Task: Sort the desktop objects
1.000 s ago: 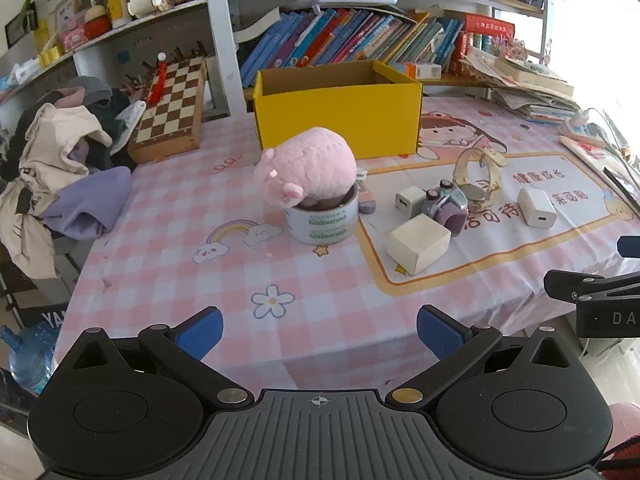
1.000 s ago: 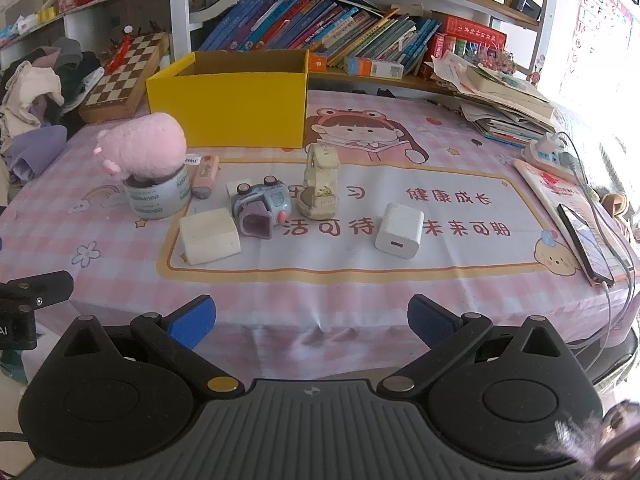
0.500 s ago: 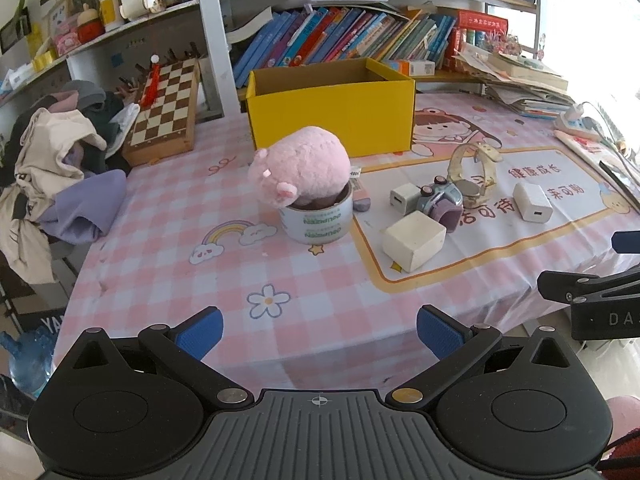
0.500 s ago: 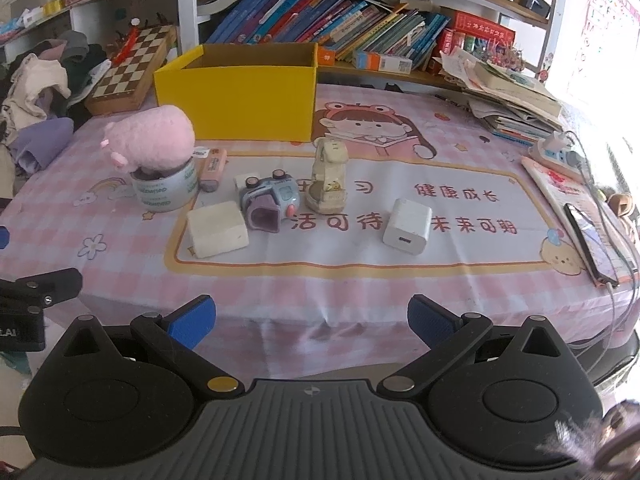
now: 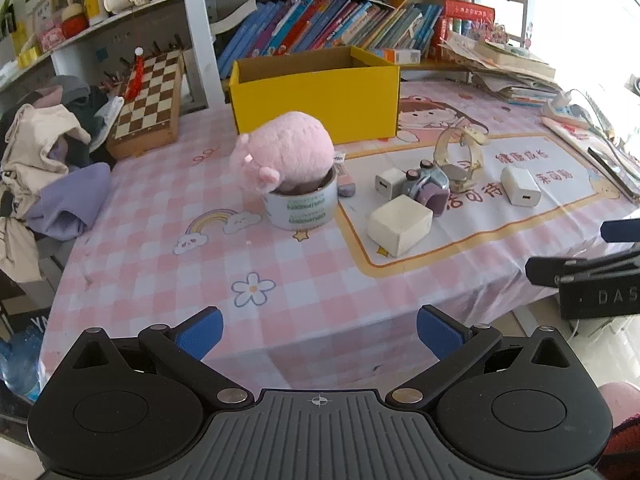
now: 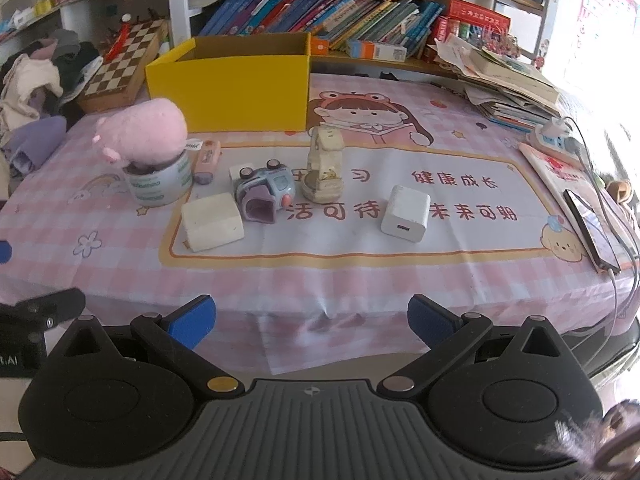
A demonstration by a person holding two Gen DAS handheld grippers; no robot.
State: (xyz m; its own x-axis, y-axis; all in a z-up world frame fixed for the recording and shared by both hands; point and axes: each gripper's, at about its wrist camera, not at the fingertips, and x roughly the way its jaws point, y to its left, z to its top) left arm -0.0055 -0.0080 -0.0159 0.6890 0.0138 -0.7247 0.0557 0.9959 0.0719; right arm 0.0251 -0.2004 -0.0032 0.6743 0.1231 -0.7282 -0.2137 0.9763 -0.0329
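A pink plush pig [image 5: 286, 152] [image 6: 144, 130] sits on a roll of tape [image 5: 302, 206] [image 6: 158, 186]. Beside it lie a cream block [image 5: 400, 224] [image 6: 212, 222], a toy camera [image 5: 428, 184] [image 6: 264, 194], a small white cube [image 5: 389, 182], a cream watch [image 5: 460, 156] [image 6: 325, 164], a white charger [image 5: 520, 186] [image 6: 406, 214] and a pink eraser [image 6: 206, 158]. An open yellow box [image 5: 316, 92] [image 6: 232, 80] stands behind them. My left gripper [image 5: 318, 334] and right gripper [image 6: 310, 318] are both open and empty, at the table's near edge.
A chessboard [image 5: 146, 98] and a heap of clothes [image 5: 44, 152] lie at the left. Books fill the shelf [image 6: 320, 12] behind. Stacked papers [image 6: 508, 84], a power strip [image 6: 554, 136] and a phone [image 6: 592, 228] lie at the right.
Both grippers have drawn back a little from the table, so the objects look slightly farther. Nothing on the table has moved.
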